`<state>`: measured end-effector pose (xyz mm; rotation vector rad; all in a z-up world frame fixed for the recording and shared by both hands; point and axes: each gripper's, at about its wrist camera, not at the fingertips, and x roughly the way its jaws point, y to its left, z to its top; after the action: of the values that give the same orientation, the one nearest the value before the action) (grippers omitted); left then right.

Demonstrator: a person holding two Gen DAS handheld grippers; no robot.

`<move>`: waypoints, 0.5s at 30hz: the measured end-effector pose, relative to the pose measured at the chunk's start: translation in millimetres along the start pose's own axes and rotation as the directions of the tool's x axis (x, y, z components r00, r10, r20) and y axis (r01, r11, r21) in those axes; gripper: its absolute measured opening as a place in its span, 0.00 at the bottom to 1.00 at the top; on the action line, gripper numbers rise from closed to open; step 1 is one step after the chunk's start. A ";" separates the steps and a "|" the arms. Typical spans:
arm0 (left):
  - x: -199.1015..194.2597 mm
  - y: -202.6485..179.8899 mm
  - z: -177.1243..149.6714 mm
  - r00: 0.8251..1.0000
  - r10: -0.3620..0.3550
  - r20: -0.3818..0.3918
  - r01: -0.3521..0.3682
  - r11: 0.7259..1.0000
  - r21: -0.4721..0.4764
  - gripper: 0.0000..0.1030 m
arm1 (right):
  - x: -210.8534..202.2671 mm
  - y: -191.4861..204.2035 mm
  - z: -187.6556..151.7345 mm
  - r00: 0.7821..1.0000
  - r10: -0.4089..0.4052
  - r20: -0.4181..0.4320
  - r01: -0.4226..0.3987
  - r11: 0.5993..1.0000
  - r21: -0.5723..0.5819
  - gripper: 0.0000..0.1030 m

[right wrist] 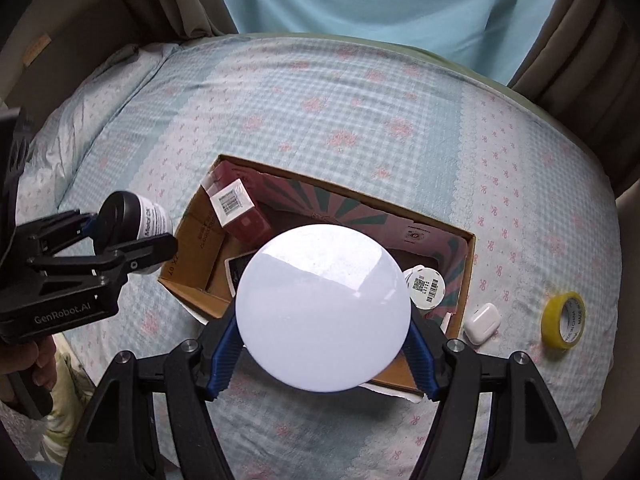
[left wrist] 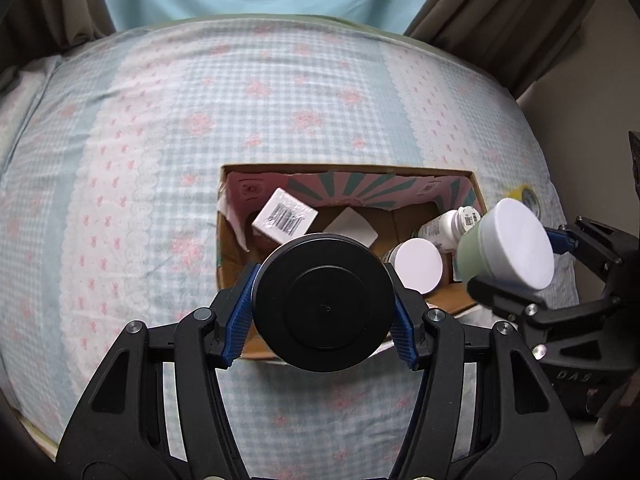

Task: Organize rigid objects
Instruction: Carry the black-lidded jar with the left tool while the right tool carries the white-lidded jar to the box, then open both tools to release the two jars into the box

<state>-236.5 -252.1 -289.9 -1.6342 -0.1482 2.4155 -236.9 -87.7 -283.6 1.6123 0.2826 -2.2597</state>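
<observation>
In the left wrist view, our left gripper (left wrist: 323,312) clamps a black-lidded jar (left wrist: 323,303) above the near edge of the box (left wrist: 478,192). Inside the box we see a barcoded carton (left wrist: 285,215), a white bottle (left wrist: 448,226) and a white lid (left wrist: 418,266). At the box's right end, our right gripper (left wrist: 520,264) grips a green jar (left wrist: 506,246).

In the right wrist view, the green jar's white lid (right wrist: 323,307) fills the closed jaws over the box (right wrist: 470,264). The left gripper (right wrist: 120,236), marked "GenRobot.AI", holds its jar (right wrist: 134,222) at the box's left. Right of the box lie an earbud case (right wrist: 482,323) and yellow tape (right wrist: 563,319) printed "MADE IN CHINA".
</observation>
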 end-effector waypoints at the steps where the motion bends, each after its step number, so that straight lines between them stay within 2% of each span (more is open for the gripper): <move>1: 5.1 -4.8 4.9 1.000 -0.011 -0.004 0.011 1.000 0.016 0.53 | 4.9 0.3 -2.6 1.000 0.001 -0.007 -0.001 1.000 -0.007 0.64; 5: 28.9 -24.0 25.6 0.999 -0.041 -0.030 0.043 0.995 0.088 0.53 | 22.2 3.3 -14.5 1.000 0.010 -0.029 -0.010 1.000 -0.003 0.64; 10: 62.1 -43.4 47.4 0.994 -0.061 -0.093 0.077 0.980 0.184 0.53 | 39.4 -1.7 -25.7 0.998 0.058 -0.020 -0.056 0.995 0.086 0.64; 15: 90.2 -50.1 53.5 0.989 -0.044 -0.141 0.078 0.966 0.246 0.53 | 53.5 -5.6 -26.1 0.993 0.116 0.013 -0.117 0.979 0.165 0.64</move>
<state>-311.8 -179.8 -340.9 -1.6422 0.1242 2.1671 -231.8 -82.0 -342.9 1.6590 -0.0019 -2.2473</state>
